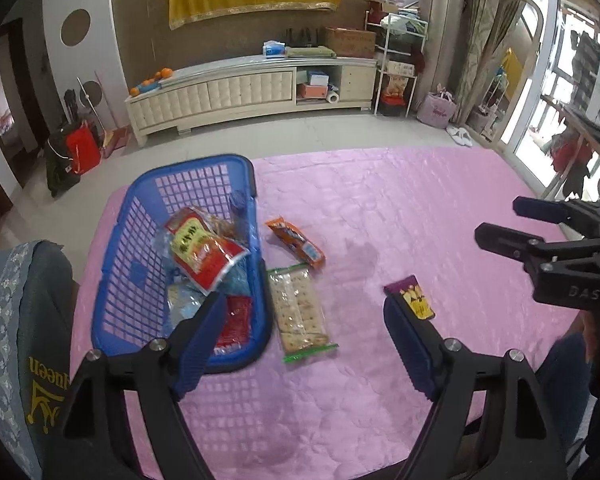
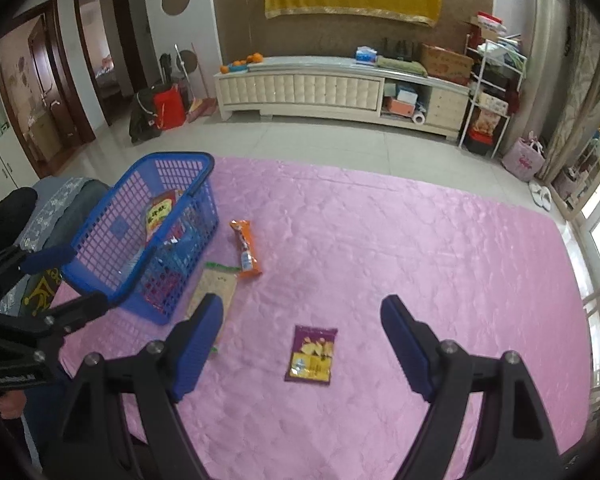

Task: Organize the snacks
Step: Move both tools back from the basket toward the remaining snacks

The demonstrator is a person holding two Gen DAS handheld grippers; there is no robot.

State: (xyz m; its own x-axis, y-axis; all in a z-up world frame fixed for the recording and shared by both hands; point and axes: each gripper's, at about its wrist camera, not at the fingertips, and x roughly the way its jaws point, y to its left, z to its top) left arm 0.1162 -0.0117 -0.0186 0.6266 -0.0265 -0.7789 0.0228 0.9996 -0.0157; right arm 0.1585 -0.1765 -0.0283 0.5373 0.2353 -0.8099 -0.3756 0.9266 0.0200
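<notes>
1. Right wrist view, nearest: right gripper [image 2: 302, 344] spread wide and empty, hovering above the pink cloth [image 2: 420, 248], with the purple packet [image 2: 311, 354] lying flat between its fingers, untouched.
2. Left wrist view, nearest: left gripper [image 1: 304, 344] likewise released and empty, poised just right of the blue basket [image 1: 112, 264], its left finger overlapping the basket's near right corner in the picture.
3. Just right of the basket: cracker pack [image 1: 298, 312] flat on the cloth, close beside the basket wall; whether touching it, hard to tell.
4. Right of the basket and a little farther back: orange packet [image 1: 296, 244], lying at a slant, apart from the wall.
5. Inside the basket: red bag [image 1: 202, 250] on top of several other wrappers, so sorting looks partly done.
6. Well right of the basket: purple packet, alone on the cloth.
7. Step in hand, as a judgement: reaching for the next loose snack, most likely the purple packet under the right gripper.
8. Next move calls for lowering onto the thin packet, pinching an edge, then carrying it left across to the basket; flat foil may slip or resist lifting.
</notes>
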